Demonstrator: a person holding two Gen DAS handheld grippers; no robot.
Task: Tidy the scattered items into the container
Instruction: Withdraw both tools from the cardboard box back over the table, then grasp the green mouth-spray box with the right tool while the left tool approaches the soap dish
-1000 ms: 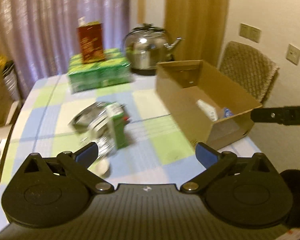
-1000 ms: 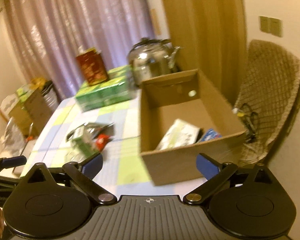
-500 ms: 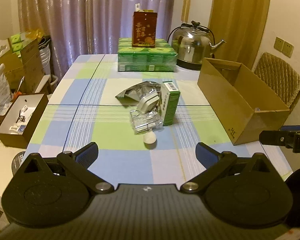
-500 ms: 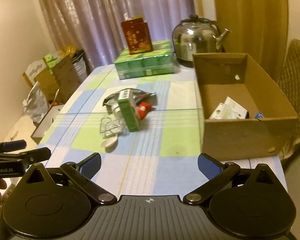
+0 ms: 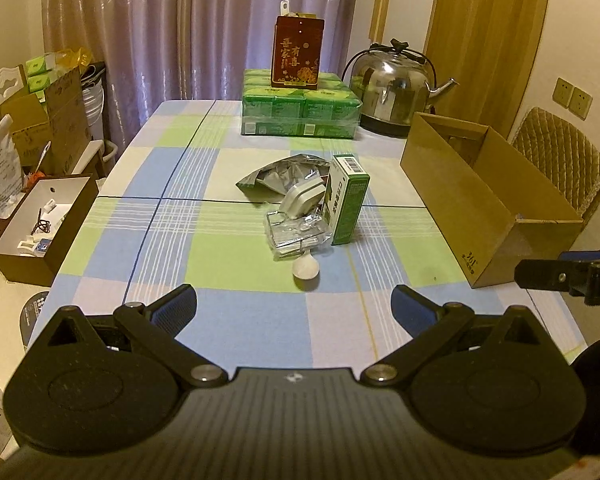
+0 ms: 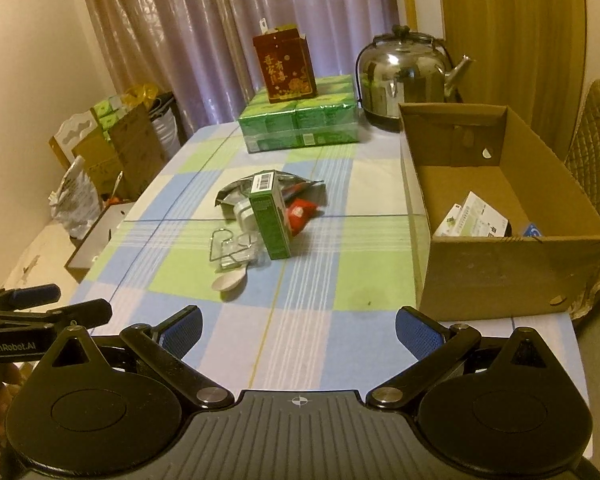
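Left gripper: the left gripper (image 5: 294, 304) hangs over the near edge of the checked tablecloth (image 5: 228, 264) with its blue-padded fingers spread wide and nothing between them.
Right gripper: the right gripper (image 6: 298, 326) is likewise spread wide and empty, near the front corner of the open brown cardboard box (image 6: 496, 280).
Where the clutter lies: one tight heap at the middle of the table, well apart from both grippers and left of the box.
Count, upright green carton: one tall green and white carton (image 5: 347, 199), standing on end.
Count, foil pouch: one crumpled silver foil pouch (image 5: 278, 172), behind the carton.
Count, silver case: one small silver rounded case (image 5: 302, 199), leaning between pouch and carton.
Count, clear packet: one clear plastic packet with a wire clip (image 5: 296, 236), flat on the cloth.
Count, spoon: one white plastic spoon (image 6: 230, 280), nearest the grippers.
Count, red item: one small red packet (image 6: 298, 216), seen only from the right wrist view.
Count, already boxed: one white and green leaflet packet (image 6: 474, 220) and a blue item at the box's near wall, too hidden to name.
Risk, toppling: the carton looks top-heavy; a nudge while reaching past it would likely knock it over.
Risk, dragging: the pieces touch or overlap, so lifting one may pull a neighbour along.
Risk, slipping: the foil and clear plastic look slick and thin; a shallow pinch could lose them.
Risk, spoon: it lies flat, so the fingers may scrape the cloth.
Risk, collision: both grippers heading for one heap could bump each other.
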